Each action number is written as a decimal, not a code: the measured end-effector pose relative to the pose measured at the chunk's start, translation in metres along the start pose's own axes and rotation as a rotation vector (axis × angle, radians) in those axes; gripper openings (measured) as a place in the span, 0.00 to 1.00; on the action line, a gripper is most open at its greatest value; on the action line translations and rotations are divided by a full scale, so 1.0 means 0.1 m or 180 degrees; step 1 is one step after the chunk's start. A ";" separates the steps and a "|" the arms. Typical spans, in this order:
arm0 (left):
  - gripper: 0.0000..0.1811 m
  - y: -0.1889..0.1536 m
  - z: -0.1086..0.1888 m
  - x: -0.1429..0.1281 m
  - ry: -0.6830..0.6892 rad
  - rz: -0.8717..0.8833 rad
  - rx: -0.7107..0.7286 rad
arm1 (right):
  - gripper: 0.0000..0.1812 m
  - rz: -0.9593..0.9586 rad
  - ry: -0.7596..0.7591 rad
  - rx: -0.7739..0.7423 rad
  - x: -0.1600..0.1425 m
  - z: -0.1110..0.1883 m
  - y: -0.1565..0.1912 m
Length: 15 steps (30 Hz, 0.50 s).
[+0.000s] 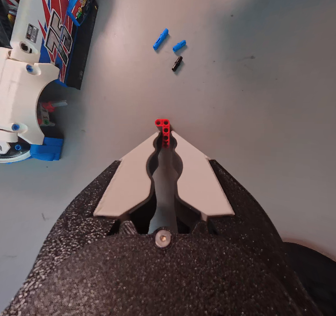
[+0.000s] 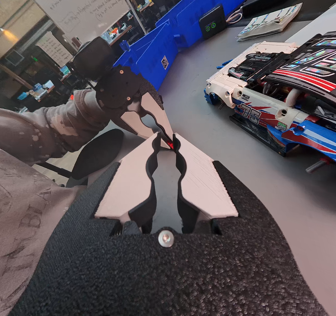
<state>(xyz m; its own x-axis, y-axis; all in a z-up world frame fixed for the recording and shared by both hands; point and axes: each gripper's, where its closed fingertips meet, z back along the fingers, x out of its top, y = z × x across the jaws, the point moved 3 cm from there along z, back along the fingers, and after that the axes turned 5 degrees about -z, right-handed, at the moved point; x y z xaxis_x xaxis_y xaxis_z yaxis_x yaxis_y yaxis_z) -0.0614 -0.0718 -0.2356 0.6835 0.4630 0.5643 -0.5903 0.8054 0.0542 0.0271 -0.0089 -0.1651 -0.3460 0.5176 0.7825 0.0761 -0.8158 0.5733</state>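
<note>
My left gripper (image 1: 165,133) is shut on a small red L-shaped beam (image 1: 164,125), whose short leg sticks out past the fingertips just above the grey table (image 1: 236,107). Two blue pins (image 1: 160,38) (image 1: 179,45) and a black pin (image 1: 177,63) lie on the table beyond it. My right gripper (image 2: 166,135) hovers with a narrow gap between its fingertips and nothing in it. It looks at the left gripper (image 2: 168,141), which shows past its tips with the red beam (image 2: 170,144) in its jaws.
A white, red and blue toy race car (image 1: 27,70) stands left of the left gripper and shows at the right in the right wrist view (image 2: 272,107). Blue bins (image 2: 181,34), a black device (image 2: 211,22) and a booklet (image 2: 269,23) lie behind. A person's sleeve (image 2: 63,121) is left. The gap from one gripper's tips to the other's is roughly 11 centimeters. My left gripper's tips are some 7 centimeters from the black pin (image 1: 177,63).
</note>
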 end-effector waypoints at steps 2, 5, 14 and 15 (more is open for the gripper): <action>0.04 -0.01 0.04 -0.02 -0.0005 -0.0030 0.0145 | 0.06 0.0026 0.0005 0.0005 0.00 0.00 0.01; 0.04 0.02 0.33 0.03 -0.0350 0.0172 0.0439 | 0.06 0.0085 -0.0002 0.0001 0.01 0.03 0.02; 0.04 0.58 2.46 -0.86 -0.0549 0.1364 0.2032 | 0.05 -0.0009 -0.0016 0.0127 0.01 0.02 0.04; 0.04 0.64 2.57 -1.09 -0.0344 0.1478 0.2124 | 0.05 -0.0001 -0.0010 0.0129 0.01 0.02 0.05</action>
<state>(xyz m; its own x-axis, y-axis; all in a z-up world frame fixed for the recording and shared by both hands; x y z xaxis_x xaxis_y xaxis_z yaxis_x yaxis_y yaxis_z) -0.2847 -0.1660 -0.0818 0.2816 0.6294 0.7242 -0.9575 0.1349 0.2550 0.0292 -0.0117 -0.1610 -0.3430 0.5187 0.7831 0.1140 -0.8046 0.5828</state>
